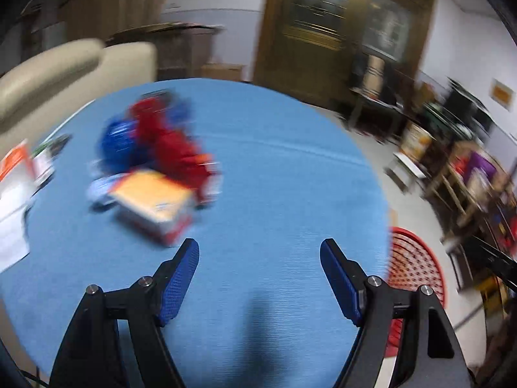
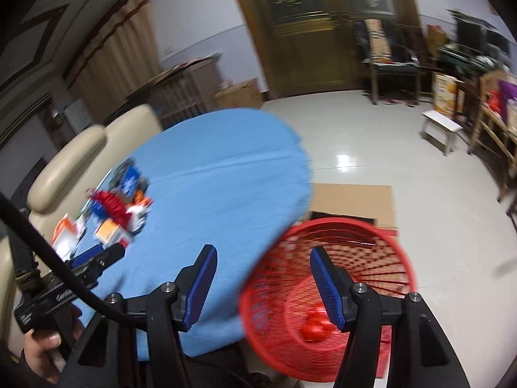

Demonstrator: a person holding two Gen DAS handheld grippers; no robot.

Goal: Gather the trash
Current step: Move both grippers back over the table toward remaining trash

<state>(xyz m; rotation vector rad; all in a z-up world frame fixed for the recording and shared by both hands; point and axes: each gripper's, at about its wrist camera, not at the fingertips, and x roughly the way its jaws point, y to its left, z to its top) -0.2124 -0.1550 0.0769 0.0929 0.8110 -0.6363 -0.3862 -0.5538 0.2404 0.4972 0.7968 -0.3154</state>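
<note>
**A:** Left gripper (image 1: 258,253) status?

**B:** Jaws spread wide, nothing between them. Blue pads face each other over bare blue cloth on the desk (image 1: 290,177). Frame is motion-blurred.

**A:** Right gripper (image 2: 261,257)?

**B:** Same: jaws wide apart, holding nothing. Left pad sits over the desk edge, right pad over the red basket (image 2: 381,242).

**A:** Where's the trash?

**B:** Trash pile (image 1: 155,161) is on the desk, ahead and to the left of the left gripper, apart from its fingers. Nearest piece is an orange-and-white box (image 1: 155,200), just beyond the left fingertip. Behind it a red crumpled wrapper (image 1: 171,139) and a blue round item (image 1: 118,139), touching or overlapping; too blurred to separate.

**A:** Anything else on the desk?

**B:** White papers (image 1: 13,213) with an orange-topped pack at the far left edge.

**A:** Basket?

**B:** On the floor just beside the desk, on the right side, standing partly on a flat sheet of cardboard (image 2: 355,200). Mesh wall, open top. One red lump (image 2: 315,326) in the bottom, blurred.

**A:** Surroundings?

**B:** Cream sofa (image 2: 74,158) behind the desk, wooden door (image 2: 310,32) beyond, small white stool (image 2: 441,129) on the tile floor well to the right.
</note>
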